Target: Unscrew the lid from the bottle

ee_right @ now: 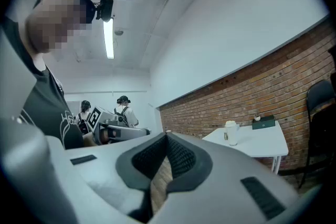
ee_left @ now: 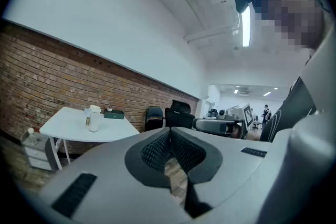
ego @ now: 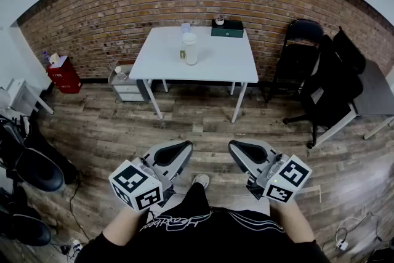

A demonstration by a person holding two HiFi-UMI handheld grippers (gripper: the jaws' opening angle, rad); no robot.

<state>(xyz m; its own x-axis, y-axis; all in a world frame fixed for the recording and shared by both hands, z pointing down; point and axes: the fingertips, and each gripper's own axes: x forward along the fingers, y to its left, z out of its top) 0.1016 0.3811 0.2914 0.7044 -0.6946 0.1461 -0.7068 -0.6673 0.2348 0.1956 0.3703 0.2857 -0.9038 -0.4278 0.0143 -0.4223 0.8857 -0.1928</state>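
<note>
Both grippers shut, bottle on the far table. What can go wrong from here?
The left gripper and right gripper are shut and empty; arriving like that could knock over the tall whitish bottle.
A clear cup and a small object stand close beside it; the approach may bump them.
The bottle stands free on the white table; twisting its white lid without holding the body could spin or tip it.

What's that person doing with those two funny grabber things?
A person stands back from the white table, holding the left gripper and the right gripper low in front. Both are shut and empty. The bottle stands on the table with its lid on, well away from both grippers, so the unscrewing has not begun.
</note>
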